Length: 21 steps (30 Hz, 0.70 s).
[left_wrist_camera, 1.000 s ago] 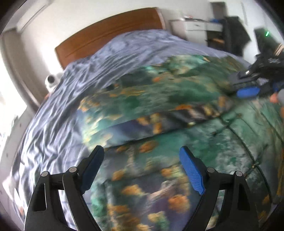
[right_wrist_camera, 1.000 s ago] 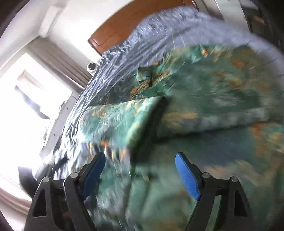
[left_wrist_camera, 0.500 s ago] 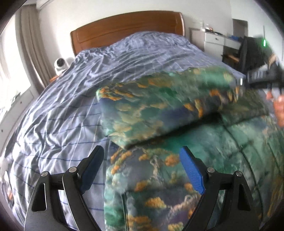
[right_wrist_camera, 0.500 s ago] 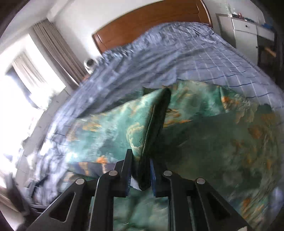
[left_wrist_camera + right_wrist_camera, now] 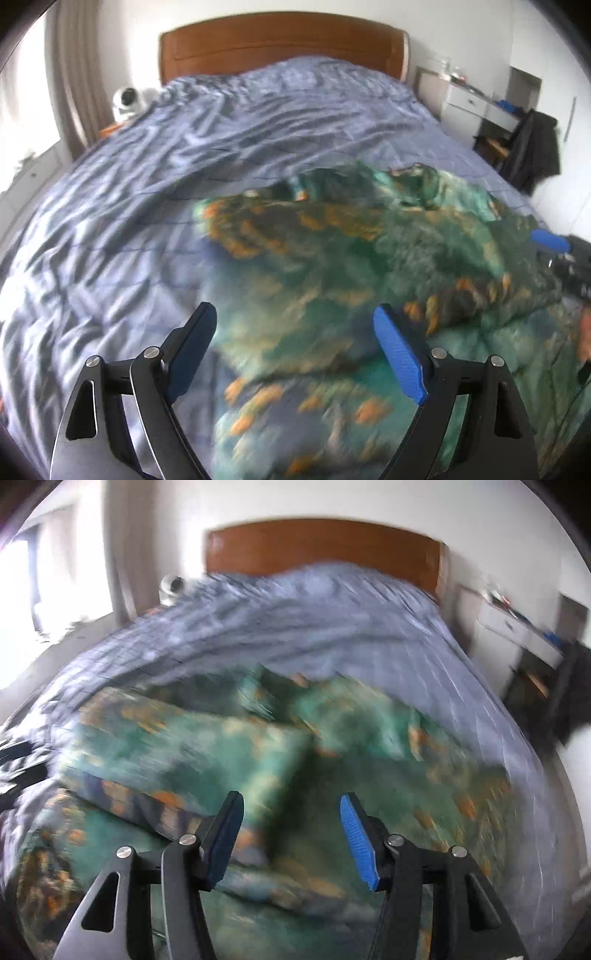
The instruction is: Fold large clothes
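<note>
A large green garment with orange and dark print (image 5: 332, 266) lies on the blue bedsheet (image 5: 129, 206), a folded layer resting on its lower part. My left gripper (image 5: 295, 332) is open and empty just above the garment's near left part. My right gripper (image 5: 291, 819) is open and empty above the folded layer's edge (image 5: 207, 753). The right gripper's blue finger also shows at the right edge of the left wrist view (image 5: 550, 240). Both views are motion-blurred.
A wooden headboard (image 5: 280, 48) stands at the far end of the bed. A small white camera (image 5: 127, 103) sits at the left by the curtain. A white dresser (image 5: 476, 103) and a dark garment on a chair (image 5: 535, 151) stand at the right.
My right gripper has opened and let go of the garment fold it held half a second ago; the fold now lies flat. Both grippers have swung over the garment.
</note>
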Tool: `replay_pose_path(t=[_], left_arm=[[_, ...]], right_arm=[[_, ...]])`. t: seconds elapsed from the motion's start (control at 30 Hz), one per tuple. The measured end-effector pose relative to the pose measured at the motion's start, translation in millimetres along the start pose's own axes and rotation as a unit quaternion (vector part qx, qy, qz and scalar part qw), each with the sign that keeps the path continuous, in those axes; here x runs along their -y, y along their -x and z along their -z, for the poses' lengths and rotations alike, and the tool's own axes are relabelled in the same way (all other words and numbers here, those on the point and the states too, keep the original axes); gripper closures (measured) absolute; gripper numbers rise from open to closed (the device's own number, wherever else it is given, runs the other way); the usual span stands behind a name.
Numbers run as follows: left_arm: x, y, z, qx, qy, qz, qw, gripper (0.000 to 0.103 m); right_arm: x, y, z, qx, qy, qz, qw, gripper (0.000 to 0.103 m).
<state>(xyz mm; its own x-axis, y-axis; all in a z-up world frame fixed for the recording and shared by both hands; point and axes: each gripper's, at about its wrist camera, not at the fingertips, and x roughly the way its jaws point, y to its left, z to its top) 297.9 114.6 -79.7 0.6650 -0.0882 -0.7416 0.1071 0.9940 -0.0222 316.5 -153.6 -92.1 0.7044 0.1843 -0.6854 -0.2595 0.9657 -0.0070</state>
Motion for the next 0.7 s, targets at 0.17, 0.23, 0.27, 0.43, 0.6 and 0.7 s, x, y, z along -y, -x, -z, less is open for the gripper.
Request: replay_pose_path(t=[0.17,0.23,0.27,0.43,0.6,0.7], left_arm=[[0.2,-65.4,4.6,-0.071,0.018,-0.005,0.9973,0.036],[-5.3,-82.8,16.1,-0.078,0.028,0.004,0.9965,0.036],[-5.2,-85.9,20.1,-0.074,0.027,0.005,0.9969,0.036],[4.2,-84.2,26.1,-0.06,0.008,-0.018,0.998,0.036],[2.7,-62.2,0.8,-0.065,0.013,-0.004,0.9978,0.034],[-0.6,-57.4,-31.9,-0.042,0.027,0.018,0.9986,0.033]], right_arm=[[-22.7,-44.5,-5.5,-0.029,0.007,-0.063,0.998,0.047],[-23.4,-73.9,8.2,-0.073,0.002,-0.056,0.996,0.048],[-19.8,-85.6,16.9,-0.093,-0.005,-0.056,0.994,0.049],[-12.0,-95.9,25.1,-0.096,-0.037,-0.064,0.993,0.049],[-12.5,-97.8,25.7,-0.091,-0.039,-0.066,0.993,0.049],[-13.5,-94.8,28.6,-0.086,-0.038,-0.064,0.993,0.049]])
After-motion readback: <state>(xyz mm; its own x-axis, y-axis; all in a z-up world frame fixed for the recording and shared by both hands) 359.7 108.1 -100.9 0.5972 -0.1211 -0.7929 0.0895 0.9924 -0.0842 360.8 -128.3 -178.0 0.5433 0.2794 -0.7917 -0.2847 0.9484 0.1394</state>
